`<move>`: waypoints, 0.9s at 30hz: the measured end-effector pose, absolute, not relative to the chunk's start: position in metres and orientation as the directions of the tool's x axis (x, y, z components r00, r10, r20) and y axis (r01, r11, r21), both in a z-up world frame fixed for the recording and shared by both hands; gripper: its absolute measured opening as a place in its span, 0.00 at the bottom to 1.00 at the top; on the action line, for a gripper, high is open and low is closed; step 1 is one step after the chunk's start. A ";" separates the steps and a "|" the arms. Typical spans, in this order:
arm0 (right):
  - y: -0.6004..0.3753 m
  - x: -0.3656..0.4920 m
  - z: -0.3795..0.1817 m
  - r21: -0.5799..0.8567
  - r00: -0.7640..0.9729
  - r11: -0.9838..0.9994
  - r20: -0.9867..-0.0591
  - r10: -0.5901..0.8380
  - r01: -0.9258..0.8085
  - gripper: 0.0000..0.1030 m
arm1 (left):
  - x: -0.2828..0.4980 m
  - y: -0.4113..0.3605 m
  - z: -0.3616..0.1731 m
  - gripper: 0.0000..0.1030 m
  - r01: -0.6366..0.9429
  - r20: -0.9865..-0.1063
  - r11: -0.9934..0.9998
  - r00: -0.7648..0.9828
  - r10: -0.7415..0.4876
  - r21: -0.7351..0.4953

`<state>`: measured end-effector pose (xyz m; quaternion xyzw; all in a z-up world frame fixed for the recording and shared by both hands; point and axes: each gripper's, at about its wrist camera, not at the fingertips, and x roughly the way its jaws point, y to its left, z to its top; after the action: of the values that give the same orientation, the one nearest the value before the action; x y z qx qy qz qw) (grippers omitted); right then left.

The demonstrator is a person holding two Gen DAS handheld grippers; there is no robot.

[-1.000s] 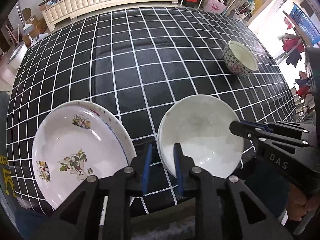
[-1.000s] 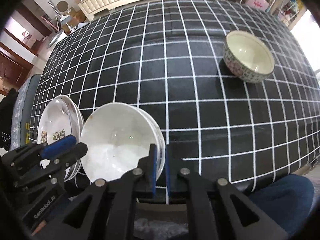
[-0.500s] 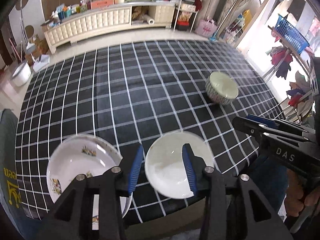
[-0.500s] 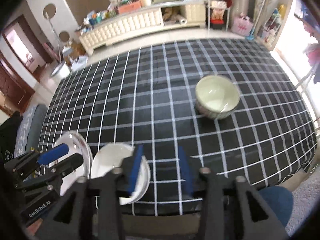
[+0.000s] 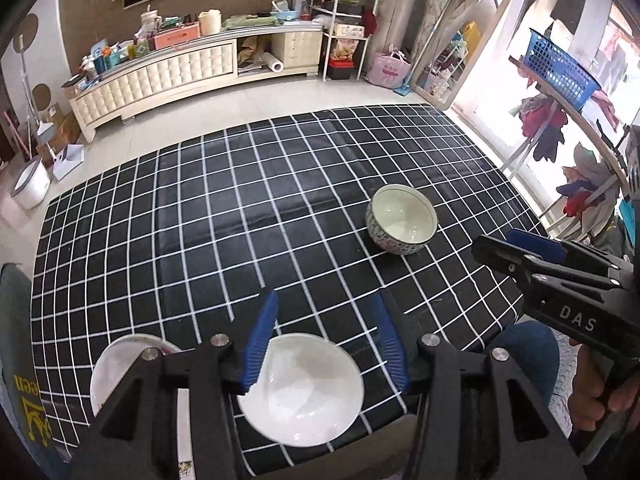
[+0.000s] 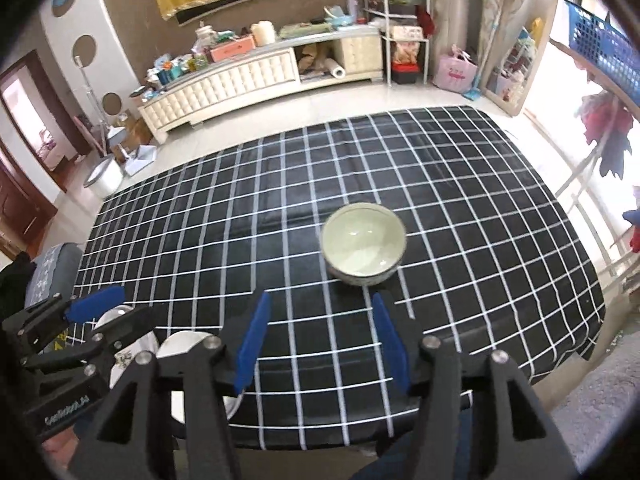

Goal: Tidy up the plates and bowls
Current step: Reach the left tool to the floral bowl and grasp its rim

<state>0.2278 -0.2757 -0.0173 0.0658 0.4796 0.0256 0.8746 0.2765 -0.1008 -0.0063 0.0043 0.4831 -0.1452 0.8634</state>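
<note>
You are holding both tongs, left tongs (image 5: 326,338) and right tongs (image 6: 320,340), wide open and empty. The patterned ceramic bowl (image 6: 363,243) at frame centre is looking rigid, glazed, slippery and breakable; pinch its rim.

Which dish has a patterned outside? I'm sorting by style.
The deep bowl standing alone mid-table; the plain white dish at the near edge shows none.
</note>
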 end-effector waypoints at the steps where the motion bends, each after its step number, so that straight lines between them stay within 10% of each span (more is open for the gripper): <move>1: -0.281 0.233 -0.019 0.145 0.527 0.989 -0.843 0.107 0.030 0.57 | 0.279 -0.106 -0.007 0.46 0.264 -0.837 0.955 0.485 -0.251 -0.133; 27: -0.364 0.330 -0.087 0.212 0.329 0.969 -0.931 0.161 0.126 0.57 | 0.410 -0.210 -0.071 0.46 0.307 -0.938 0.947 0.292 -0.188 -0.095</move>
<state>0.3298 -0.3637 -0.0869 0.1239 0.5793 0.0109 0.8056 0.4104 -0.2104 -0.0708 0.0515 0.5746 -0.1543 0.8021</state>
